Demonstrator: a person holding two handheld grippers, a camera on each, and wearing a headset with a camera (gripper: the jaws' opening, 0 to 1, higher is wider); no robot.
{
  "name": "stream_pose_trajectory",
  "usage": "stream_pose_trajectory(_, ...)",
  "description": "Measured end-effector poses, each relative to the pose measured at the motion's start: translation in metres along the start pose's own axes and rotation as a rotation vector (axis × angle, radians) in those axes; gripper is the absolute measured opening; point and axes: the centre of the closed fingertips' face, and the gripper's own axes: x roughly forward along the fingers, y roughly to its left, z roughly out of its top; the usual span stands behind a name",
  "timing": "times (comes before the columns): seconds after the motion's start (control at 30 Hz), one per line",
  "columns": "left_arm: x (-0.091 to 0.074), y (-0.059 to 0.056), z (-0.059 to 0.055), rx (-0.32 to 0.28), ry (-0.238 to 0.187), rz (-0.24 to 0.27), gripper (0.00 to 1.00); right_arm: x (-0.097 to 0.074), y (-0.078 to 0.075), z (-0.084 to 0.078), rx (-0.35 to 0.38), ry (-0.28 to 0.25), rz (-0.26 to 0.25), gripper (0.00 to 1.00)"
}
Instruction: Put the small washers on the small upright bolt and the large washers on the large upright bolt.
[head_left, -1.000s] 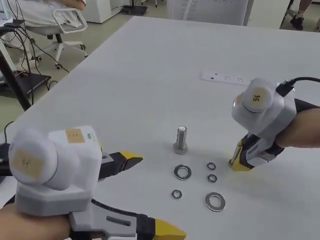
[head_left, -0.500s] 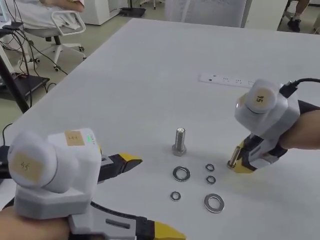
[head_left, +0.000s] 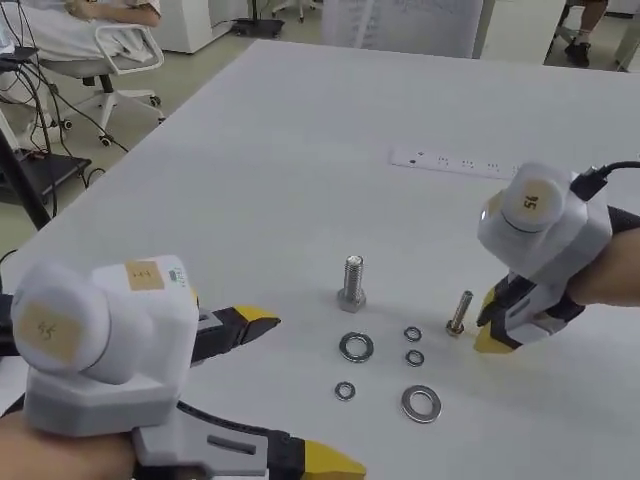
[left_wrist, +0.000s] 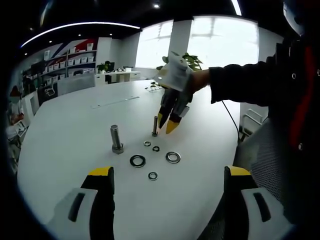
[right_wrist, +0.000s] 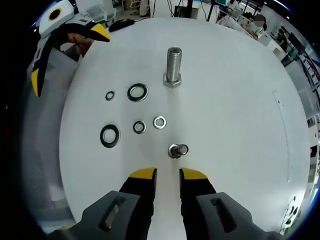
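The right gripper (right_wrist: 167, 172), slightly parted and empty, sits just behind the small bolt (right_wrist: 177, 150), the left gripper (left_wrist: 167, 172) wide open and empty; the flat washers (right_wrist: 139, 127) just ahead-left of the right gripper look light, rigid and slippery, best pinched across one rim.

The head camera looks forward and down from above the near side of the bench (head_left: 300, 150), with the left tool (head_left: 300, 392) and right tool (head_left: 488, 322) close in the foreground. The left tool's camera sits low and farther back, facing across the surface. The right tool's camera looks steeply down, close over the small bolt (right_wrist: 177, 150). All three views share that bolt, the large bolt (head_left: 351, 281) and the washers (head_left: 357, 347).
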Motion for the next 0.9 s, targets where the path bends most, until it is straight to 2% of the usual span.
stream_pose_trajectory(0.27,-0.001,-0.001,0.001,0.005,-0.004,0.000,0.91,-0.002,0.013,-0.002,0.011,-0.003,0.009,0.20)
stream_pose_trajectory(0.5,-0.001,-0.002,0.003,0.011,-0.010,-0.004,0.91,-0.003,0.022,0.003,0.008,-0.014,0.017,0.20)
stream_pose_trajectory(0.9,-0.001,-0.003,0.006,0.016,-0.018,-0.004,0.91,-0.004,0.037,0.023,-0.025,-0.036,0.034,0.20)
